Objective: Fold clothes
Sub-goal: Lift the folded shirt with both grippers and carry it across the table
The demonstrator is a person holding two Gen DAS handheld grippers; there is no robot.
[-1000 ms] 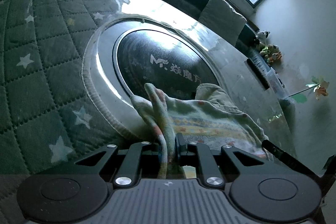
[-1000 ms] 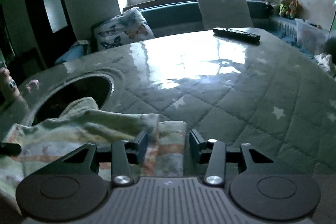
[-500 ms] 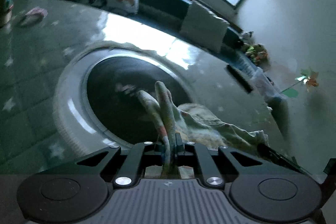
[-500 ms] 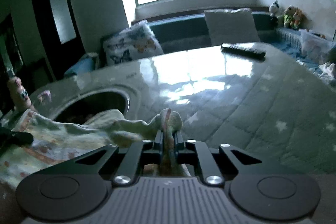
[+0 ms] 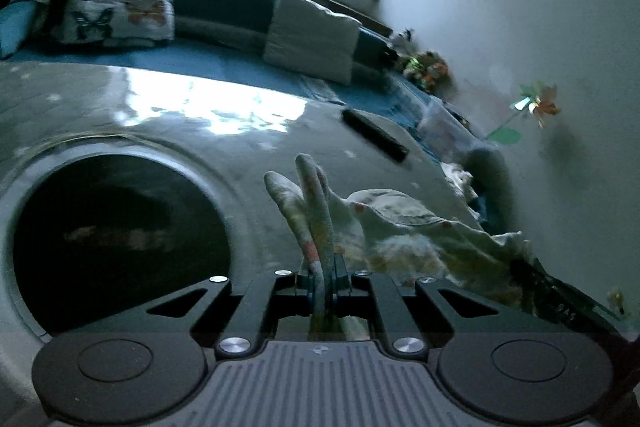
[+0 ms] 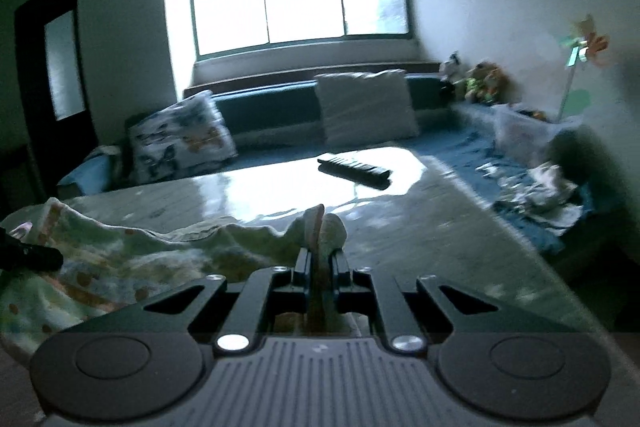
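Observation:
A pale patterned garment [image 5: 404, 235] with small orange and green prints hangs stretched between my two grippers above the table. My left gripper [image 5: 323, 277] is shut on one bunched edge of it, and folds of cloth stick up past the fingertips. My right gripper [image 6: 320, 267] is shut on the opposite edge, and the garment [image 6: 100, 259] spreads away to its left. The dark tip of the right gripper [image 5: 540, 283] shows in the left wrist view, and the left gripper [image 6: 28, 255] shows at the left edge of the right wrist view.
The table [image 5: 256, 131] has a quilted star-pattern cover under glossy plastic, with a round black inset [image 5: 116, 239] at the left. A black remote [image 6: 354, 171] lies at the far side. A sofa with cushions [image 6: 366, 111] stands behind. More clothes [image 6: 536, 187] lie at the right.
My right gripper has closed on the garment's edge. Both grippers have lifted the garment off the table, and both views have tilted up toward the window.

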